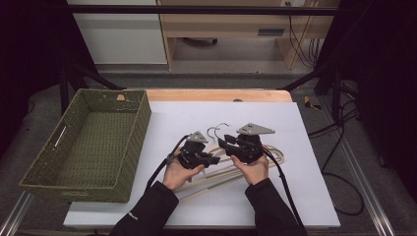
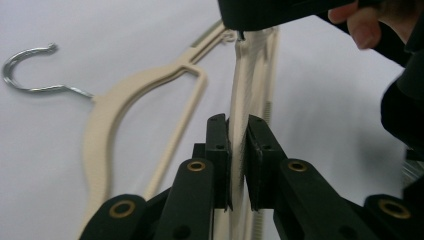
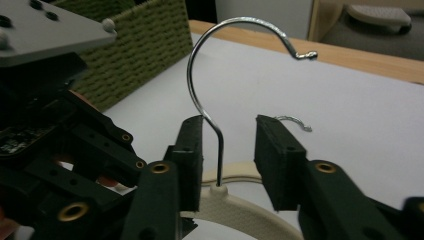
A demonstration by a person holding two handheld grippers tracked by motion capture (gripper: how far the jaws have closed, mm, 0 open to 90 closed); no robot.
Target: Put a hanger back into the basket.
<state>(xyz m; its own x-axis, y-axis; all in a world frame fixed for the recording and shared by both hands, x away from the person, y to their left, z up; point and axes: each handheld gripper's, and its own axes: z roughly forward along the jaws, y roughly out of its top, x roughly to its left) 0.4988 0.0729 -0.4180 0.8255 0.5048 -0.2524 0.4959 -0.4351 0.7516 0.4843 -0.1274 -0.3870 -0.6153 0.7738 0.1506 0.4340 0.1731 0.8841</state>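
Note:
Two beige hangers with metal hooks are at the middle of the white sheet. One hanger [image 2: 245, 85] is lifted, and my left gripper [image 2: 239, 150] is shut on its thin arm; in the high view this gripper [image 1: 209, 158] is held in the left hand. The lifted hanger's hook [image 3: 200, 65] stands upright between the pads of my right gripper [image 3: 230, 150], close to the left pad, with a clear gap to the right pad. The right gripper [image 1: 223, 142] sits just right of the left one. The other hanger [image 2: 125, 100] lies flat on the sheet.
A green woven basket [image 1: 142, 123] stands at the left of the table, with nothing visible inside. The white sheet [image 1: 305, 196] covers most of the tabletop, and a wooden edge [image 1: 216, 95] runs along the far side. Cables trail from both grippers toward the person.

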